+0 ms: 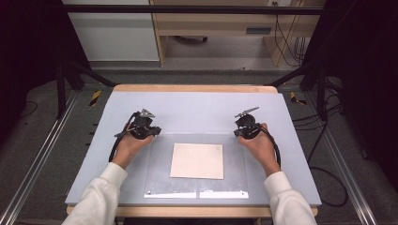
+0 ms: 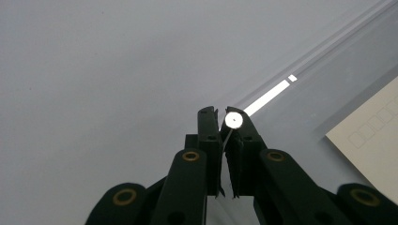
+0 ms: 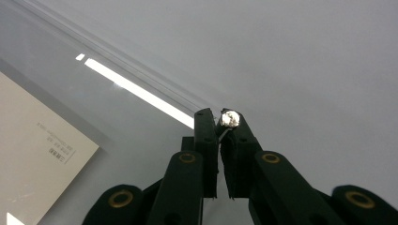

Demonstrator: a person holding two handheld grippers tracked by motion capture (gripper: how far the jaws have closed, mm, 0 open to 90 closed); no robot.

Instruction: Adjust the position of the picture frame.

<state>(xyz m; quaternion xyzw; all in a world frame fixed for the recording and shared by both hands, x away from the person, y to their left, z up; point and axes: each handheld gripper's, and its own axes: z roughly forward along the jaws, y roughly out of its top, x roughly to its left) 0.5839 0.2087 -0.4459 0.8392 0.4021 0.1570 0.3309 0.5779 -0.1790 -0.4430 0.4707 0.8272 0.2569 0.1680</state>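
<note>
High view, left gripper point(image 1: 149, 127): resting on the grey table point(image 1: 197, 105), touching the clear sheet's point(image 1: 159, 159) far left corner, jaws closing narrow.
Right gripper point(image 1: 244, 129): mirroring it at the far right corner, jaws pressing together.
Hands: lying flat, forearms angling inward.
Beige card point(image 1: 197, 161): lying centred under the sheet, between both hands.

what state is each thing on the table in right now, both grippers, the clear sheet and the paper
left gripper: jaws shut, at the far left corner of the clear sheet
right gripper: jaws shut, at the far right corner of the sheet
clear plastic sheet: flat on the grey table
beige square paper: flat under the sheet
</note>
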